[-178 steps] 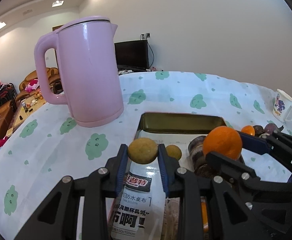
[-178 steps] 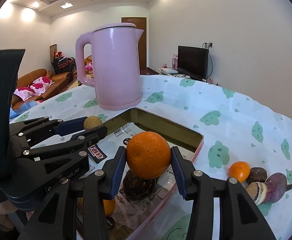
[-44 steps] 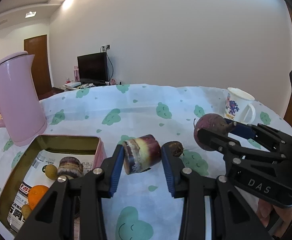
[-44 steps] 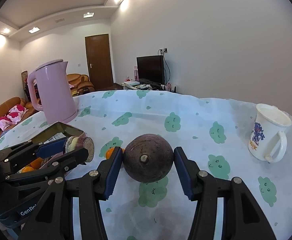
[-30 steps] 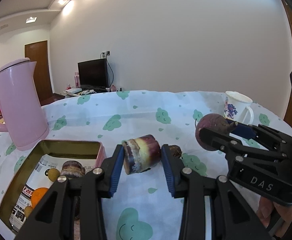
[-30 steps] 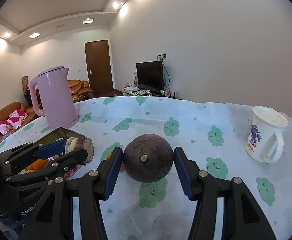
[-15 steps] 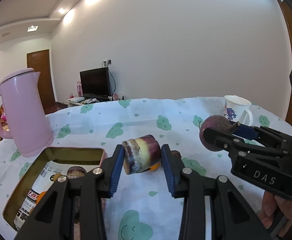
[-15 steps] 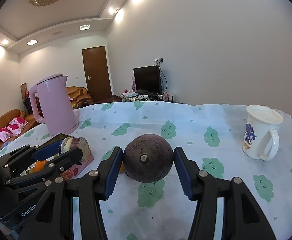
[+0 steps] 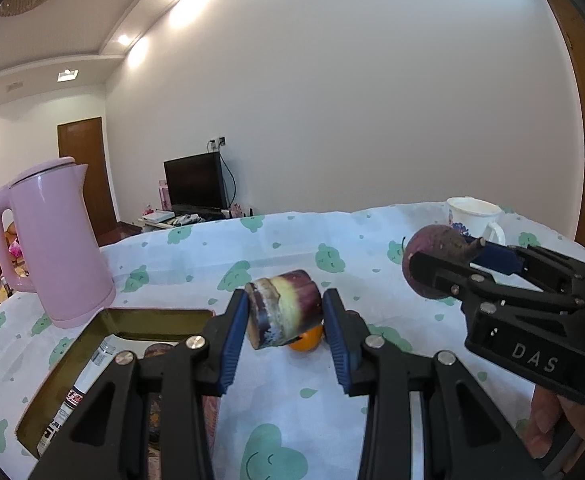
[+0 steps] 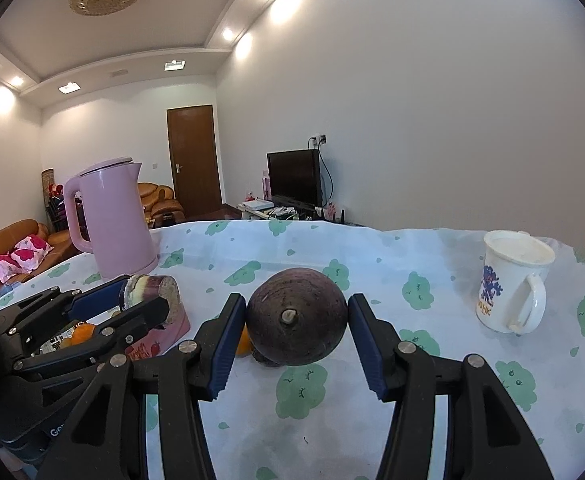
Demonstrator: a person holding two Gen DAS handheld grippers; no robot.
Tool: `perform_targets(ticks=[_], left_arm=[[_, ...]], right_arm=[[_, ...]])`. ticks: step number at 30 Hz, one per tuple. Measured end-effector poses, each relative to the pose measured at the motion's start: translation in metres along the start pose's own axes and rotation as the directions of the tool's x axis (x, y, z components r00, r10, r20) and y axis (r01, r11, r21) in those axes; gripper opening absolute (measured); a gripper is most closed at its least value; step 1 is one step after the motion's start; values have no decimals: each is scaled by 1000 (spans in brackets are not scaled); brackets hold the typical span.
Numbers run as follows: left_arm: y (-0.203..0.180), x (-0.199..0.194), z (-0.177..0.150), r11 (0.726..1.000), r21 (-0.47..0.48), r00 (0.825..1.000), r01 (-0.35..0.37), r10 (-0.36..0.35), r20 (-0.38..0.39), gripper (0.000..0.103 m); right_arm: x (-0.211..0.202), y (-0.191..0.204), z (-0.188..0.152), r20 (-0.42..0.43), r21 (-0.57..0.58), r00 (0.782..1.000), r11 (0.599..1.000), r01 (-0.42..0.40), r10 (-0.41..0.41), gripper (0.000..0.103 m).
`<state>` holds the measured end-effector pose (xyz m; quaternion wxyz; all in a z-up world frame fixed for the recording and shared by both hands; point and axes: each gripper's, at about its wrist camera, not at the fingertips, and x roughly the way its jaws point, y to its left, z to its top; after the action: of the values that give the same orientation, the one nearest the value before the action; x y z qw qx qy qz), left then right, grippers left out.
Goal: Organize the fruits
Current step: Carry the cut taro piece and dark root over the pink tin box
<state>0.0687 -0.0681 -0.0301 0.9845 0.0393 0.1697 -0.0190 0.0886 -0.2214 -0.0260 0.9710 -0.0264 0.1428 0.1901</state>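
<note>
- The left gripper (image 9: 284, 322) is closed on a cut sugarcane piece (image 9: 283, 312), which is pinched across its sides between the blue pads and lifted clear of the tablecloth (image 9: 372, 248).
- The piece's long axis is seen to run forward and slightly right, along the fingers, not across them.
- The open tin tray (image 9: 92, 332) lies down and to the left of the left fingers; that offset is judged to decide the coming move.
- The right gripper (image 10: 297, 330) is clamped on a round dark purple fruit (image 10: 296, 322), stem end facing the camera.
- From the right fingers the tray (image 10: 172, 330) lies farther left, beyond the left gripper (image 10: 148, 300), so the left is judged nearer.
- A small orange (image 9: 306, 342) rests on the cloth just beyond and below the left fingertips.
</note>
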Motion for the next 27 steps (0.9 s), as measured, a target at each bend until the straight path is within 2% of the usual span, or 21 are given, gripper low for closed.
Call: perform_targets(ticks=[27], left_arm=[[2, -12, -3, 1000, 5, 1000, -6, 6, 22, 40]], right_arm=[[-18, 18, -2, 56, -55, 997, 996, 64, -61, 55]])
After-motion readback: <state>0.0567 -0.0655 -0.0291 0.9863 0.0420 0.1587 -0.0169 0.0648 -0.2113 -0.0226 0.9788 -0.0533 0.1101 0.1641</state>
